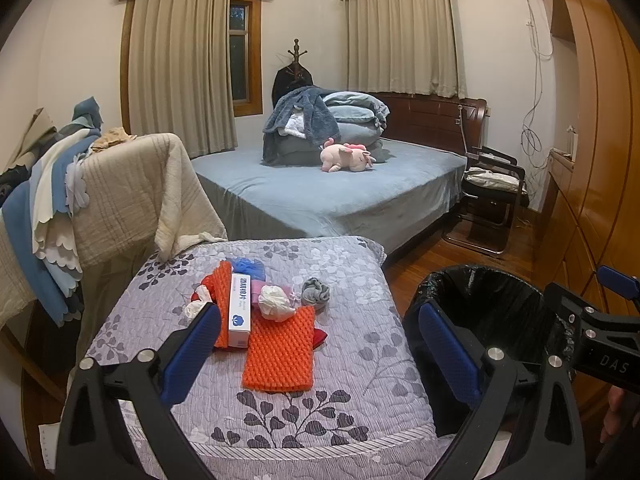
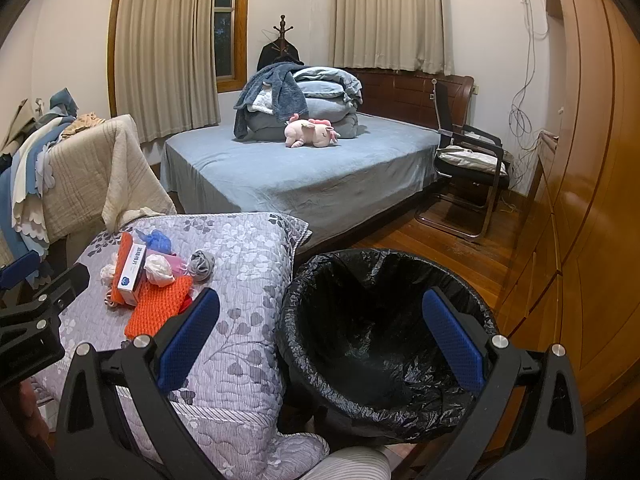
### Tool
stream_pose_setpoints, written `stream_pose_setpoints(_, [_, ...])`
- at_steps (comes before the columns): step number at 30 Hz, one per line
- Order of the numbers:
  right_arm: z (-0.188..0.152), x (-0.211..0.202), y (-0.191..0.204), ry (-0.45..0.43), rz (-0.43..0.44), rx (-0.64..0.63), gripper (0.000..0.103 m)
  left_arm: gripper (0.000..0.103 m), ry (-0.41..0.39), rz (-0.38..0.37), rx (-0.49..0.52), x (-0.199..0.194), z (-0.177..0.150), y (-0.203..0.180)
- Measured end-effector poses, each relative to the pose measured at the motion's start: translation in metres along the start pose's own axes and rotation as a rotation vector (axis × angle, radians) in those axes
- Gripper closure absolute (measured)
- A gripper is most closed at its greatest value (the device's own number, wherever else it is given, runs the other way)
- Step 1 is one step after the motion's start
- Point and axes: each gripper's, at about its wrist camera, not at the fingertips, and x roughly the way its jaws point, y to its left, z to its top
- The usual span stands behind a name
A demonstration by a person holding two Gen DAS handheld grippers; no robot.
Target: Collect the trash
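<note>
Home bedroom, made bed [image 1: 320, 196], curtained windows [image 1: 182, 68]

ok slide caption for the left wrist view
Open left gripper above litter pile on floral quilt, lined bin alongside.

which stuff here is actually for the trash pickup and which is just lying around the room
For the job: orange foam nets, white box, crumpled white wad, blue bag, grey wad, bin with black liner, both open tongs: left, right.

Just lying about: pink plush, folded bedding, chair, coat stand.
</note>
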Motion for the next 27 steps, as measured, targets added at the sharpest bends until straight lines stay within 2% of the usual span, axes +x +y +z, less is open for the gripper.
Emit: stream_pose_setpoints(27, [-0.0001, 0.0002, -0.0003, 0.002, 0.004, 0.001, 0.004, 0.006, 0.005, -0.003, -0.007, 0.0052, -0.0058, 0.0026])
